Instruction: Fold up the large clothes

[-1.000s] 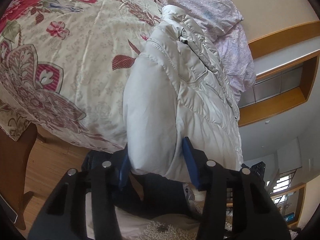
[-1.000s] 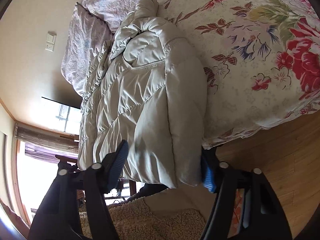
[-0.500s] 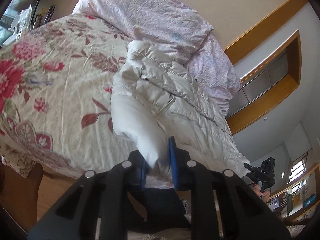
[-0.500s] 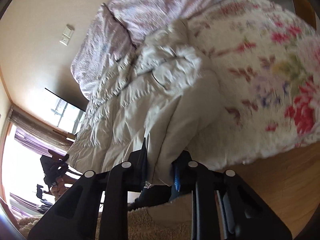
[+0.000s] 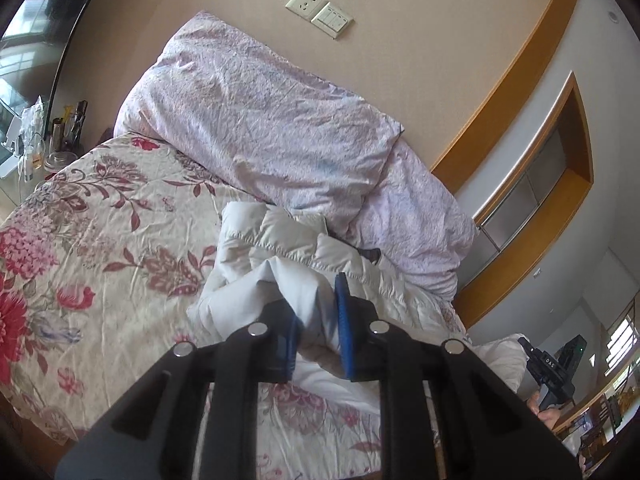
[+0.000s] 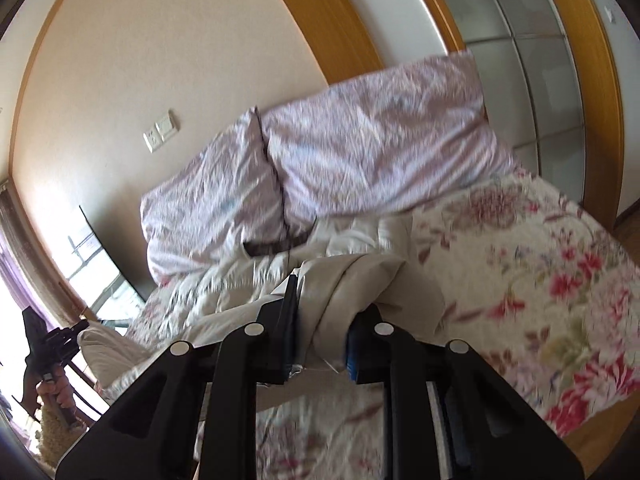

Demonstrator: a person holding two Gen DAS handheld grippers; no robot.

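Jacket: white puffer jacket (image 5: pixel 280 248), bunched and creased, lying across the floral bedspread (image 5: pixel 100 240) near the head of the bed, its collar end just beside the pillows.
Jacket, right view: same jacket (image 6: pixel 240 280) runs from my fingers toward the window side; this frame is blurred.
Left gripper: my left gripper (image 5: pixel 316 320) has both blue pads pressed into a fold of the jacket's edge, fabric pinched between them.
Right gripper: my right gripper (image 6: pixel 320 320) is likewise clamped on a gathered fold of jacket cloth.
Pillows: two lilac pillows (image 5: pixel 260 120) lean on the beige wall, overlapping.
Wall: socket and switch plate (image 5: pixel 320 12) above the pillows.
Side: bottles and clutter (image 5: pixel 60 136) beyond the bed's far edge.
Other rig: I see the opposite gripper at the frame's lower corner in each view.
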